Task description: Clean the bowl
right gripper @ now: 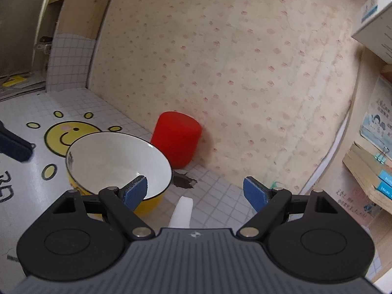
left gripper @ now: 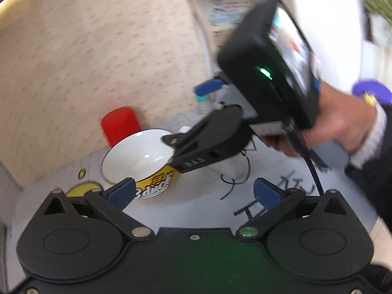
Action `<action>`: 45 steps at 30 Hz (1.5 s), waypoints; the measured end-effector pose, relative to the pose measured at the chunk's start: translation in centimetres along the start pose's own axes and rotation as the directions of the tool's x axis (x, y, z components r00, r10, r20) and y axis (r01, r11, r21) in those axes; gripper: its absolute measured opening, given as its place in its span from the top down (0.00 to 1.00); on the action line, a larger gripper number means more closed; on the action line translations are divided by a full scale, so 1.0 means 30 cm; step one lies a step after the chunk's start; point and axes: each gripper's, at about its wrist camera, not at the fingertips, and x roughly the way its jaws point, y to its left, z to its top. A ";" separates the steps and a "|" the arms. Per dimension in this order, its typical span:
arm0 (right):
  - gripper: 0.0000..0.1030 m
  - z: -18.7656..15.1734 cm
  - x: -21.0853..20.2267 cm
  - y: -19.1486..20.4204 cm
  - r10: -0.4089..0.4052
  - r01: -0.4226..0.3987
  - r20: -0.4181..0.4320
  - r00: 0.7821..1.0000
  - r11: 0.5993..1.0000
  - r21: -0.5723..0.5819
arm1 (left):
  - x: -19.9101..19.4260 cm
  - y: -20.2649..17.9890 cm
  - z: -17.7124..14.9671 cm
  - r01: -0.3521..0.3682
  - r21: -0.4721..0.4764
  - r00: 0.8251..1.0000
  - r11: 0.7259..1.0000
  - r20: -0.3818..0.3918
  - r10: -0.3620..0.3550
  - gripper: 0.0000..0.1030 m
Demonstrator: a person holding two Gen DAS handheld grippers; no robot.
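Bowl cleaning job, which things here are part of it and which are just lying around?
For the job:
bowl
white wipe-like piece, probably
left gripper, open
right gripper, open

Lying about:
red cylinder
stacked books
box
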 end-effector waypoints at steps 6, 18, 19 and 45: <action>0.16 0.000 0.009 -0.003 -0.047 0.047 -0.013 0.999 0.998 0.051 | -0.023 0.029 0.025 -0.196 -0.110 0.980 0.974 0.022 0.200 0.01; 0.16 -0.003 -0.029 -0.031 0.005 -0.012 0.054 0.999 0.992 0.122 | 0.000 0.030 0.030 -0.127 -0.133 0.992 0.983 -0.007 0.127 0.01; 0.16 -0.002 -0.043 -0.029 0.034 -0.044 0.081 0.996 0.992 0.120 | -0.001 0.028 0.027 -0.097 -0.130 0.995 0.987 -0.007 0.096 0.01; 0.16 0.000 -0.065 -0.038 0.271 -0.292 0.163 0.949 0.948 0.125 | 0.001 -0.013 -0.018 0.037 -0.003 0.999 0.999 -0.001 -0.037 0.01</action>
